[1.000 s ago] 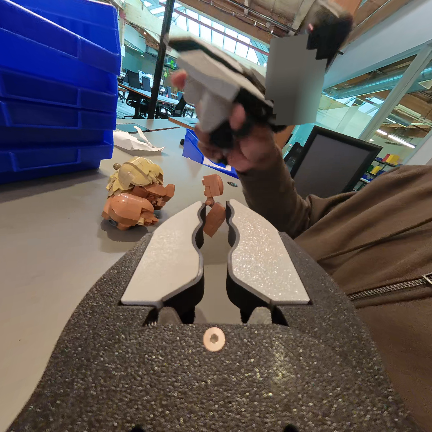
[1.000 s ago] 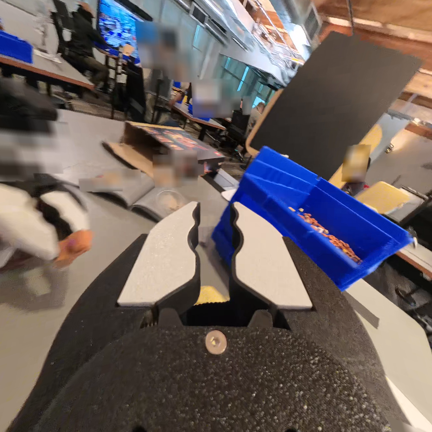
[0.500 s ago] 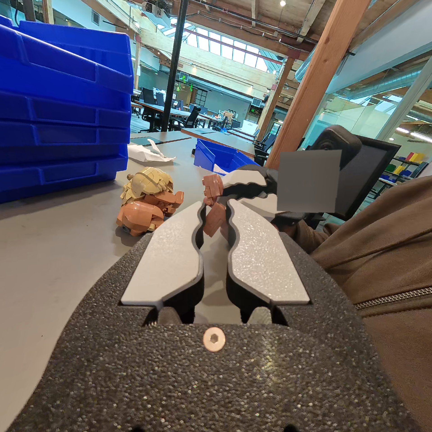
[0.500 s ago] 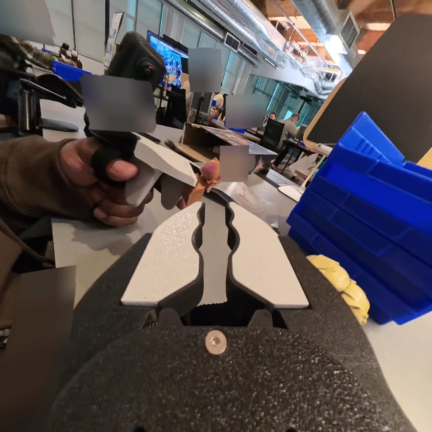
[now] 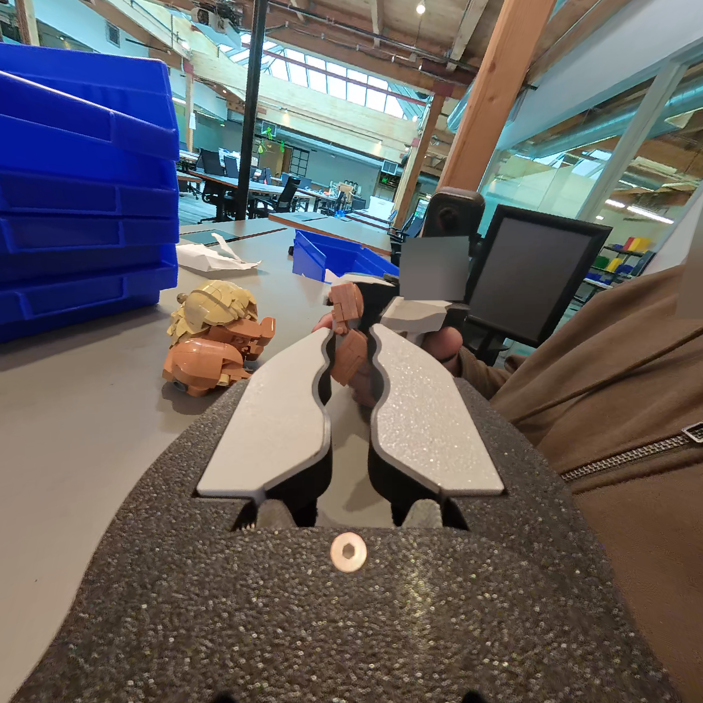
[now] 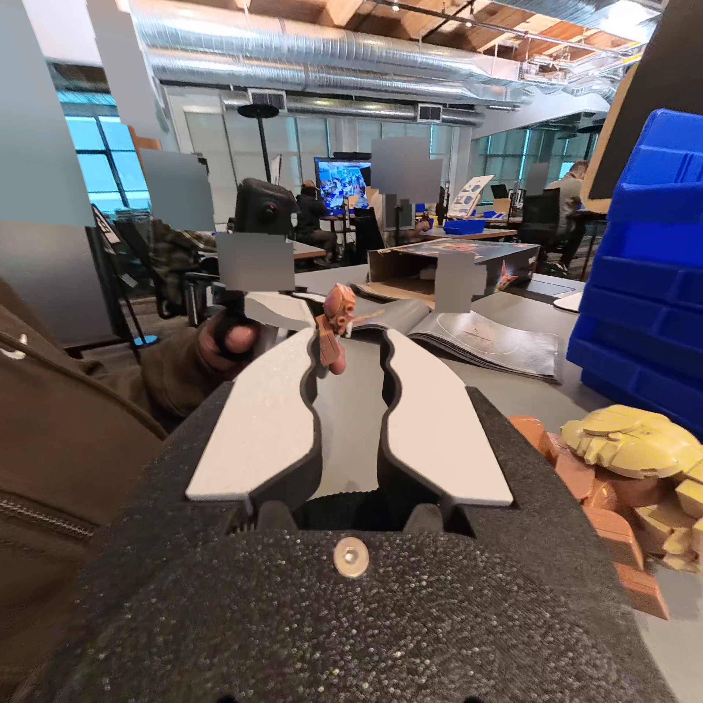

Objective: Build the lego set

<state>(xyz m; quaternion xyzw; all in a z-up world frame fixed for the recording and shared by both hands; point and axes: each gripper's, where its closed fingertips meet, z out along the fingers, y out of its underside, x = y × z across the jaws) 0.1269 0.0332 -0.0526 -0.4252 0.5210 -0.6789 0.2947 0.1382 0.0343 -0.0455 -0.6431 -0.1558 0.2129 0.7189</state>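
Lego limb (image 5: 348, 344) pinched upright in left tongs (image 5: 350, 342), right tongs (image 6: 348, 338) parted just beside it, stacked blue bins (image 5: 83, 190) on bench (image 5: 76, 411), contents hidden, lego figure (image 5: 217, 338) lying near them.

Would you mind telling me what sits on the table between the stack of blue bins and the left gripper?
The partly built tan-and-brown lego figure lies on the grey table, between the blue bins and the left gripper; the left wrist view shows it.
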